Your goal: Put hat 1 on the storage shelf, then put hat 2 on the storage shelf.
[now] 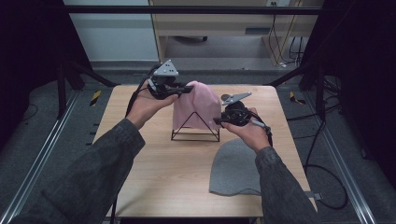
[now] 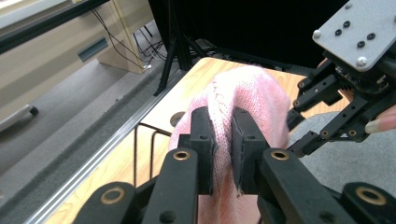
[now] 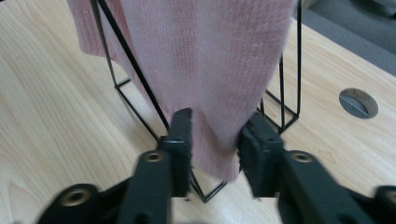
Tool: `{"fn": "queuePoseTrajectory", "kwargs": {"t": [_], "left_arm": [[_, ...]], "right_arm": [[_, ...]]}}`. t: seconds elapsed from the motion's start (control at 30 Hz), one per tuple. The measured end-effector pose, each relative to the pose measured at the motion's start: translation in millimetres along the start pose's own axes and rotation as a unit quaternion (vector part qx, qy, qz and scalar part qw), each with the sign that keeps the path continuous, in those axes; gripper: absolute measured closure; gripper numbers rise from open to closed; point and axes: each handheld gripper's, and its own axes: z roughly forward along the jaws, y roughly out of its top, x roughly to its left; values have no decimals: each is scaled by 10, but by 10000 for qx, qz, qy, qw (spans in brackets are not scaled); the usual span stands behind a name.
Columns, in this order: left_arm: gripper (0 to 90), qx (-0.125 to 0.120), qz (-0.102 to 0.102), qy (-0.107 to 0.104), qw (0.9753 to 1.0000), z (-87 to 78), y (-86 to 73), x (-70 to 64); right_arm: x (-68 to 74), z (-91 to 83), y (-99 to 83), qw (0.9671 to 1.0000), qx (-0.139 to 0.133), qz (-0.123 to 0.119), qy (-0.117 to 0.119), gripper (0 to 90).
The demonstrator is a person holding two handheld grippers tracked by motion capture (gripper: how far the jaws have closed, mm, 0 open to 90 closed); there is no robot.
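I have the pink beanie draped over the wire stand, left gripper pinching its crown, right gripper parted around its hem; the grey beanie beside the stand on the counter waits.

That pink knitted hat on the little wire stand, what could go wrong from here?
1. The wire stand looks light; with the left gripper pinching the pink hat near its top, a pull might tip or drag it.
2. The right gripper brackets the hem with its jaws apart, so the knit could slip free or snag on a rod.
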Motion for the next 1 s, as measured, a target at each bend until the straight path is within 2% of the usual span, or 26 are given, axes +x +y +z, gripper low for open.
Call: {"fn": "queuePoseTrajectory", "kwargs": {"t": [0.03,0.1,0.23,0.27,0.53,0.77,0.87,0.9,0.93,1.0], "left_arm": [[806,0,0,0,10000,0,0,0],[806,-15,-60,-43,10000,18,-41,-28],[807,91,-55,-91,9999,80,-106,-75],[807,115,-65,-103,9999,92,-118,-79],[805,231,-81,-226,9994,169,-230,-134],[795,333,-224,-267,9988,221,-325,-122],[755,340,-275,-213,9988,224,-354,-126],[722,306,-316,-194,9988,220,-365,-129],[646,247,-383,-133,9989,203,-378,-137],[624,186,-420,-97,9989,186,-381,-146]], "right_arm": [[0,0,0,10000,0,0,0,632],[-18,-50,-50,10000,63,22,-60,543],[-51,-105,-93,9999,104,63,-122,475],[-79,-144,-131,9997,115,132,-185,435],[-220,-211,-297,9978,224,351,-521,381],[-361,-232,-422,9948,312,630,-738,362],[-403,-236,-462,9937,349,716,-790,346],[-421,-241,-482,9929,353,780,-830,336],[-460,-252,-519,9920,375,831,-879,314],[-469,-256,-533,9913,405,872,-899,309]]}}
